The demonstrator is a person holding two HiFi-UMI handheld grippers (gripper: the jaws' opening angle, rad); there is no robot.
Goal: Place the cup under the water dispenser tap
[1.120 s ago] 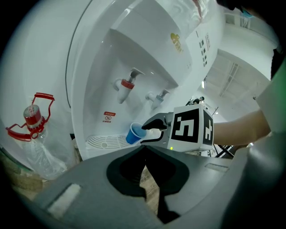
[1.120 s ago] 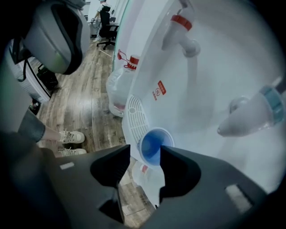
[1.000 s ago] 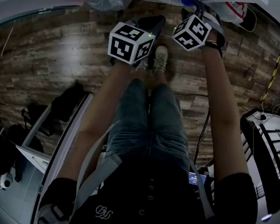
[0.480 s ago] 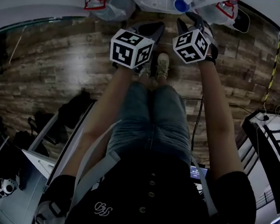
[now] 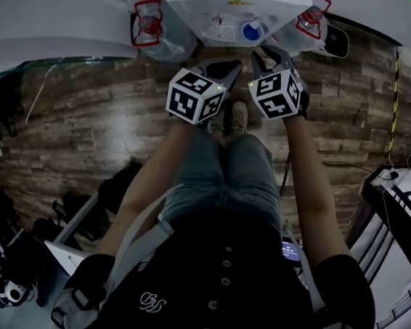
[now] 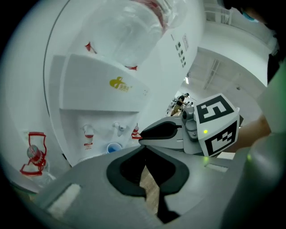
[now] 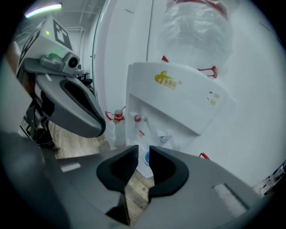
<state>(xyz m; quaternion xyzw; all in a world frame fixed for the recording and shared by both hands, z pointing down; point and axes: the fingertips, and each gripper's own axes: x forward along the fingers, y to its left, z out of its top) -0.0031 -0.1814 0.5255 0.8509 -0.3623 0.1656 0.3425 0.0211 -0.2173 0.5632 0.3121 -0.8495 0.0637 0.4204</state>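
Observation:
A small blue cup (image 5: 251, 32) stands in the recess of the white water dispenser (image 5: 237, 3), below its taps. The left gripper view shows the cup (image 6: 113, 147) under a red tap (image 6: 88, 132) and a pale tap (image 6: 118, 129). My right gripper (image 5: 268, 56) hangs in front of the dispenser, apart from the cup. Its jaws (image 7: 143, 150) are closing with a narrow gap and nothing between them, and the cup (image 7: 146, 157) peeks through behind. My left gripper (image 5: 230, 66) is beside it, tips together (image 6: 144, 148) and empty.
Clear water bottles with red handles lie on either side of the dispenser (image 5: 150, 26) (image 5: 308, 21). Wood-plank floor (image 5: 87, 111) runs under my legs and shoes. Dark equipment is at the left (image 5: 5, 263), and a desk with cables at the right (image 5: 398, 202).
Both grippers have risen and pulled back from the dispenser. The blue cup, which was at the right gripper's tips, now stands alone in the recess. The right jaws have narrowed.

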